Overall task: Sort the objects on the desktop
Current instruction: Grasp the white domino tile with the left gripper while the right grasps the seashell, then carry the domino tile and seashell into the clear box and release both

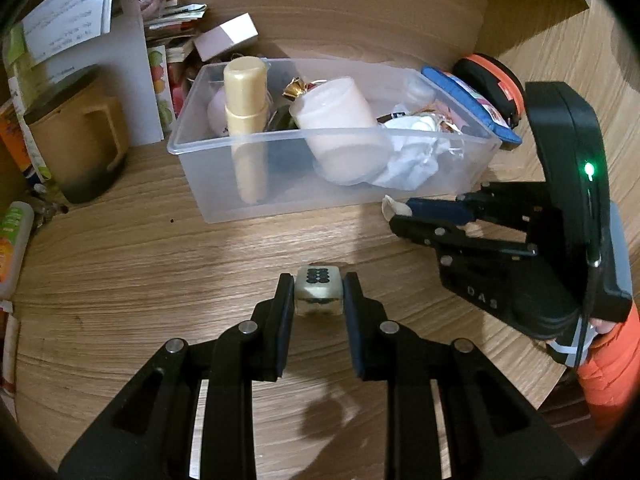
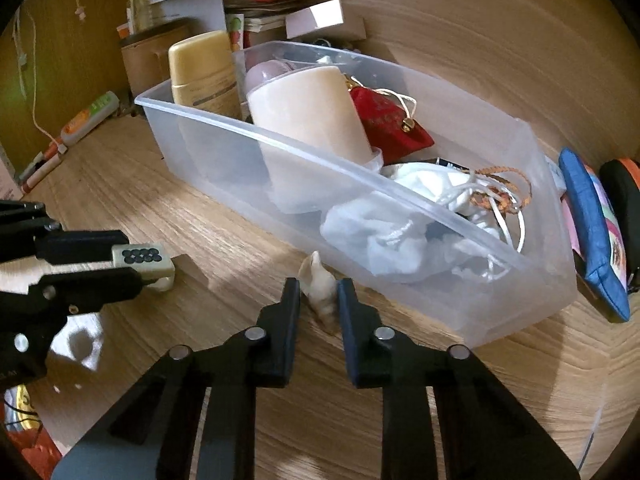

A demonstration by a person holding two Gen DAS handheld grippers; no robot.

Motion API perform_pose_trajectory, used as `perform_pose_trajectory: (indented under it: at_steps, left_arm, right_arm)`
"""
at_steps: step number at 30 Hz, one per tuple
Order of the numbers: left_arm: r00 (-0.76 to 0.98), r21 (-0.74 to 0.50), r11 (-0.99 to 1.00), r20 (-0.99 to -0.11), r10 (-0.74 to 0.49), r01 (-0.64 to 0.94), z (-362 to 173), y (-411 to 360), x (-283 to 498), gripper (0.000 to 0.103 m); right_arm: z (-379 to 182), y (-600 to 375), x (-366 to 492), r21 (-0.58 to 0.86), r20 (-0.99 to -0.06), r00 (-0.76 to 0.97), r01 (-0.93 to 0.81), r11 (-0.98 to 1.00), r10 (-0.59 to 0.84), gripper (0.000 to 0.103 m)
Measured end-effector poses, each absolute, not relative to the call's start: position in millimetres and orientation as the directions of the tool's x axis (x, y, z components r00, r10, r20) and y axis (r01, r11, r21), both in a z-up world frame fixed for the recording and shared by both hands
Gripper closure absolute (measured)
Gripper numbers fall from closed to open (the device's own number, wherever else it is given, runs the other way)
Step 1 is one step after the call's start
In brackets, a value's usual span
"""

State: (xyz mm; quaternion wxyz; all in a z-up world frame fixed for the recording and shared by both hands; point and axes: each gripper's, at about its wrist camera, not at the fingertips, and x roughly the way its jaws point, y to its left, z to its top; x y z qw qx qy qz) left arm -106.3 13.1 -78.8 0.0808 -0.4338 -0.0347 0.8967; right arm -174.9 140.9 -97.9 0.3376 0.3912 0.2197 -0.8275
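- 2 grips are at risk, both above the desk (image 1: pixel 120 264) by the clear bin's (image 2: pixel 400 192) front wall.
- Left gripper (image 1: pixel 318 294) clamps a mahjong tile (image 1: pixel 318 290) at the fingertips only: a jolt could twist it free.
- Right gripper (image 2: pixel 319 300) pinches a small pale shell-like piece (image 2: pixel 320 284); its irregular shape could slip before clearing the rim.

Both wrist cameras look steeply down, close; share clear bin (image 1: pixel 472 160), desk (image 2: pixel 224 240).
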Motion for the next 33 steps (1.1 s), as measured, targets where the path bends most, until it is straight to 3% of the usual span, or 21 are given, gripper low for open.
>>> perform_pose_trajectory:
  at_steps: [16,33]
  left_arm:
    - [-0.645,-0.149,-0.984,-0.743,0.176,-0.097,-60.6,10.9,-110.0,0.079]
    - [-0.702,-0.146,-0.98,-0.683,0.2,-0.138,-6.4,29.1,-124.9,0.079]
  right_arm:
    - [-53.3,187.3,-153.8,0.058,-0.709,-0.449,0.731,-0.68,-0.543,0.088]
    - [-14.0,214.9,-157.0,0.091,-0.619,-0.499,0.722,-0.686,-0.607,0.088]
